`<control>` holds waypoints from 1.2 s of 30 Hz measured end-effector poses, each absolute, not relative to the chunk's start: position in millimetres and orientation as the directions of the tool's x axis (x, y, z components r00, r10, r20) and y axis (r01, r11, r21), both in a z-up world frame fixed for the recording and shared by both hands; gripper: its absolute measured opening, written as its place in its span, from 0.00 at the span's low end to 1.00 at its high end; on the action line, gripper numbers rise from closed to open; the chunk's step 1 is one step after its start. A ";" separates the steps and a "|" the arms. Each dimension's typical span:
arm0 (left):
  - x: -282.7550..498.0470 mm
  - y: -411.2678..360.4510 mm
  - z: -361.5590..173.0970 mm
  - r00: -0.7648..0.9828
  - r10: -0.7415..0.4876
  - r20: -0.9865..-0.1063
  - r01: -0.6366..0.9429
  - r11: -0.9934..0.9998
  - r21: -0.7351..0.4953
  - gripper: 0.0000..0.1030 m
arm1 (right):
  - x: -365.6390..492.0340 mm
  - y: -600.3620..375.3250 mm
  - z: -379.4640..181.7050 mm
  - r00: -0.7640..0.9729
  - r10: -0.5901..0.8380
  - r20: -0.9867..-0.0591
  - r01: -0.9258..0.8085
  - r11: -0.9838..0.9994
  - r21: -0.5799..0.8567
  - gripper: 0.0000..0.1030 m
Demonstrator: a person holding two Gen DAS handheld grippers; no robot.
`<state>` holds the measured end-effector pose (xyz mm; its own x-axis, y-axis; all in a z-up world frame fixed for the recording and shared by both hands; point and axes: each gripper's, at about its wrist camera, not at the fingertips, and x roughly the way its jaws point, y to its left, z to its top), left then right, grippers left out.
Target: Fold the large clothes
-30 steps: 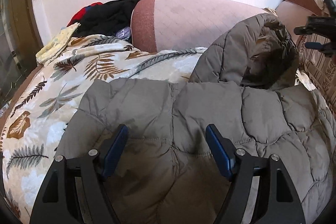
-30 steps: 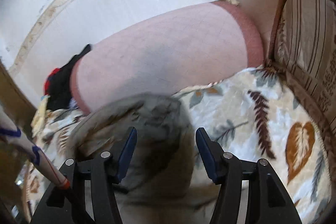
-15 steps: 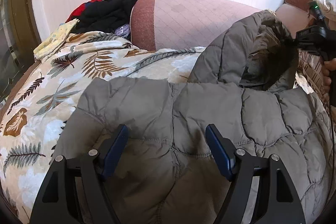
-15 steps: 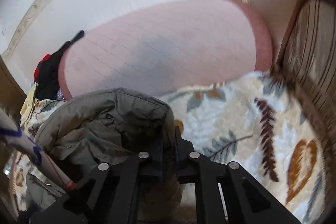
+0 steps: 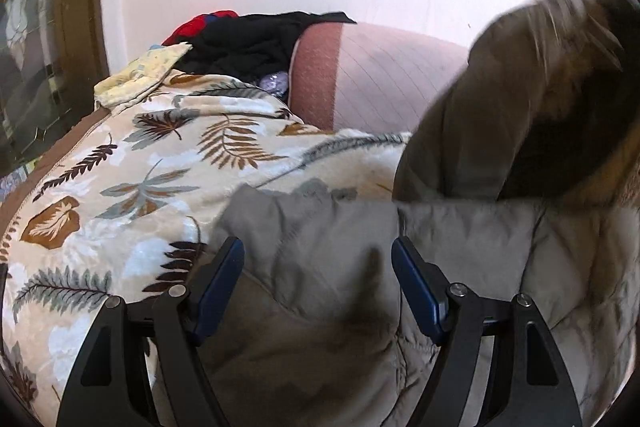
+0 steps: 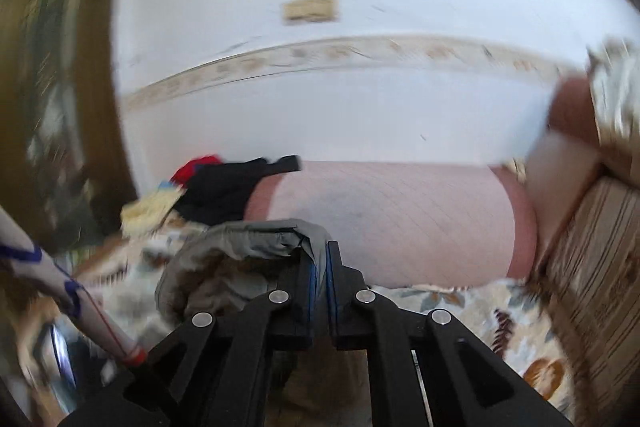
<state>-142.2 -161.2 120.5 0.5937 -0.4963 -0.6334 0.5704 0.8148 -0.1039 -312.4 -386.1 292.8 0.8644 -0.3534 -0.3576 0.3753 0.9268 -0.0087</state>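
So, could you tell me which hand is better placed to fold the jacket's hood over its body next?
The right. Its tongs are shut on the grey hood, lifted above the leaf-print blanket. The left tongs are open over the jacket body, gripping nothing.

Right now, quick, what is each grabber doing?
Left gripper: open, fingers spread over the grey puffy jacket, gripping nothing.
Right gripper: closed, pinching an edge of that jacket.

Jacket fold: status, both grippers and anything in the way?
Left gripper open over the jacket body. Right gripper shut on the hood, lifted. Dark clothes pile lies apart on the leaf-print blanket.
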 end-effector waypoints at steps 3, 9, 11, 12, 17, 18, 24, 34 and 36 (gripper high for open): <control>-136.5 -149.9 127.4 0.600 -0.508 -0.618 0.557 0.820 -0.134 0.73 | -333.2 -345.3 260.3 0.864 -0.336 -0.376 0.323 0.941 -0.099 0.05; -131.0 -137.4 138.8 0.588 -0.573 -0.571 0.548 0.802 -0.240 0.73 | -361.6 -291.2 149.7 0.803 -0.307 -0.511 0.231 0.951 -0.207 0.04; -139.4 -148.5 137.5 0.553 -0.610 -0.568 0.594 0.766 -0.245 0.73 | -358.5 -291.5 110.0 0.757 -0.314 -0.573 0.226 0.949 -0.221 0.04; -146.5 -157.5 135.9 0.518 -0.639 -0.569 0.635 0.733 -0.245 0.73 | -355.5 -293.5 89.0 0.732 -0.306 -0.609 0.221 0.952 -0.212 0.04; -174.9 -213.5 99.4 0.429 -0.564 -0.706 0.768 0.639 -0.044 0.73 | -358.0 -313.4 60.9 0.706 -0.283 -0.649 0.247 0.958 -0.148 0.05; -174.5 -223.1 84.3 0.411 -0.518 -0.750 0.770 0.638 -0.018 0.73 | -358.0 -314.6 62.9 0.708 -0.281 -0.648 0.247 0.958 -0.145 0.05; -170.1 -230.5 65.1 0.364 -0.474 -0.802 0.773 0.634 -0.024 0.75 | -372.0 -322.5 92.4 0.725 -0.285 -0.627 0.247 0.957 -0.149 0.08; -174.2 -229.8 62.9 0.399 -0.459 -0.794 0.767 0.642 0.014 0.76 | -354.0 -343.3 161.2 0.839 -0.226 -0.495 0.288 0.956 0.052 0.28; -175.0 -229.5 63.1 0.401 -0.458 -0.793 0.767 0.641 0.017 0.76 | -330.9 -347.7 152.7 0.811 -0.223 -0.541 0.302 0.951 0.060 0.31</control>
<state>-175.0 -229.5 63.1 0.4011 -0.4582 -0.7932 0.7671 0.6413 0.0174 -330.9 -347.7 152.7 0.8106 -0.2231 -0.5415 0.3018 0.9515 0.0597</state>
